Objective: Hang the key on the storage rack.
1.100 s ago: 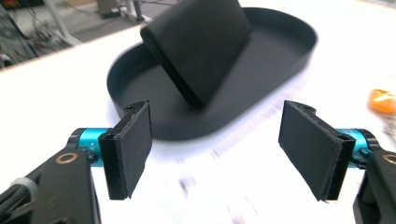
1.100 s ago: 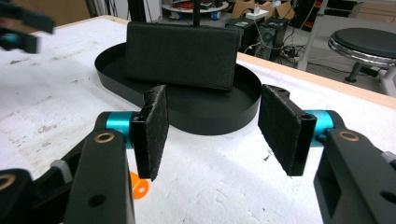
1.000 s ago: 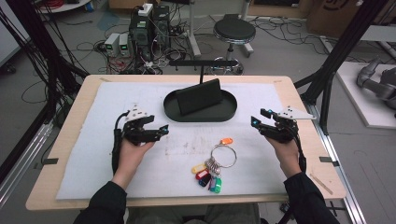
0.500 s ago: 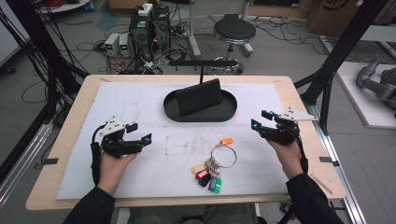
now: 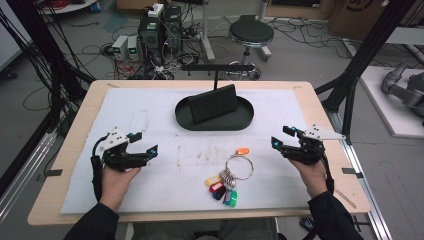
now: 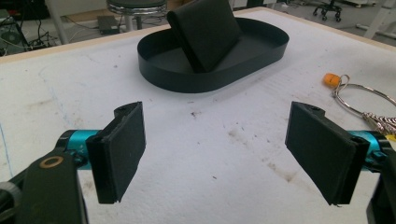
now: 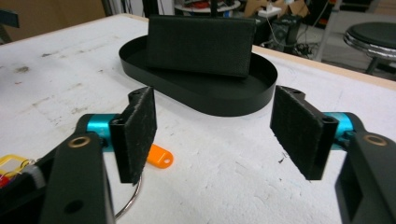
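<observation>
Your left tongs (image 5: 146,143) have slid out toward 9 o'clock, both felt-faced jaws wide apart and empty; your right tongs (image 5: 279,138) hang open and empty at 3 o'clock. Between them, on the scuffed white surface (image 5: 150,115), lies a wire key ring (image 5: 239,167) with plastic tags, well apart from either. At 12 o'clock an oval black tray (image 5: 214,120) holds a tilted flat black slab (image 5: 213,103).

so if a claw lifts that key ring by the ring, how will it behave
The ring is thin bare metal, so it would probably be stiff but slippery between the pads. The tags hang from it in a loose bunch, so they would likely dangle and swing. It looks light.
</observation>
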`<state>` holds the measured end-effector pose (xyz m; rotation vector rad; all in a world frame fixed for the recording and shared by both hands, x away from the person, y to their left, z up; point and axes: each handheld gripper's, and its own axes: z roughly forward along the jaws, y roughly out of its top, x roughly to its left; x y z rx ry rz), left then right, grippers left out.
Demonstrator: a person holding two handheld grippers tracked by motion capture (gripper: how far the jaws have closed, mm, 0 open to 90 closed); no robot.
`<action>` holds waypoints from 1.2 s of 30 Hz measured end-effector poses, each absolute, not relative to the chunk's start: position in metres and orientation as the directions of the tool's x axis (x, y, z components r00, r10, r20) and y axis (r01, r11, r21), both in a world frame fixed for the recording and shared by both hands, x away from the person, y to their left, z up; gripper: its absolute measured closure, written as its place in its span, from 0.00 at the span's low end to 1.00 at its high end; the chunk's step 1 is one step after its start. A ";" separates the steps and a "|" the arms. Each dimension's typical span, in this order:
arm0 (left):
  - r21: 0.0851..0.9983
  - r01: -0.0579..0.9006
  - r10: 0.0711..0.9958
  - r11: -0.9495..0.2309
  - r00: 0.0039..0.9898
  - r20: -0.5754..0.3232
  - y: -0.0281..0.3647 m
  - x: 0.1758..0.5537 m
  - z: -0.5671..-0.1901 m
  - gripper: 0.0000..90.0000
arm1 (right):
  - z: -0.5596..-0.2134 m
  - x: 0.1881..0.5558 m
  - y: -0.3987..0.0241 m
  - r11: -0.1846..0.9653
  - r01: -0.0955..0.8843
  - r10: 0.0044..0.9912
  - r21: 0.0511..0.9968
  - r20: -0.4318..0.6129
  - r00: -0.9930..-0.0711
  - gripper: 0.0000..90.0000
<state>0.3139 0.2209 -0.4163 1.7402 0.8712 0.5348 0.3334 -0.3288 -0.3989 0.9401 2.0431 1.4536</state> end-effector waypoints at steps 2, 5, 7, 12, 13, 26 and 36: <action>0.941 0.297 0.780 -0.160 0.622 -0.063 0.223 0.312 -0.419 0.23 | -0.401 0.333 -0.329 0.220 0.267 0.742 0.938 0.017 -0.670 0.39; 0.941 0.301 0.789 -0.153 0.611 -0.067 0.224 0.311 -0.422 0.23 | -0.403 0.332 -0.327 0.249 0.274 0.721 0.929 0.011 -0.693 0.44; 0.940 0.308 0.789 -0.147 0.609 -0.076 0.225 0.310 -0.424 0.23 | -0.406 0.331 -0.321 0.294 0.297 0.700 0.908 0.007 -0.714 0.50; 0.935 0.317 0.787 -0.159 0.613 -0.074 0.222 0.311 -0.428 0.23 | -0.416 0.332 -0.306 0.330 0.338 0.671 0.882 0.033 -0.741 0.61; 0.935 0.317 0.787 -0.159 0.613 -0.074 0.222 0.311 -0.428 0.23 | -0.416 0.332 -0.306 0.330 0.338 0.671 0.882 0.033 -0.741 0.61; 0.934 0.324 0.795 -0.153 0.602 -0.078 0.229 0.308 -0.431 0.23 | -0.438 0.340 -0.278 0.420 0.449 0.652 0.788 0.082 -0.754 0.75; 0.934 0.317 0.789 -0.161 0.611 -0.071 0.222 0.309 -0.431 0.23 | -0.449 0.343 -0.261 0.485 0.490 0.674 0.724 0.046 -0.737 0.76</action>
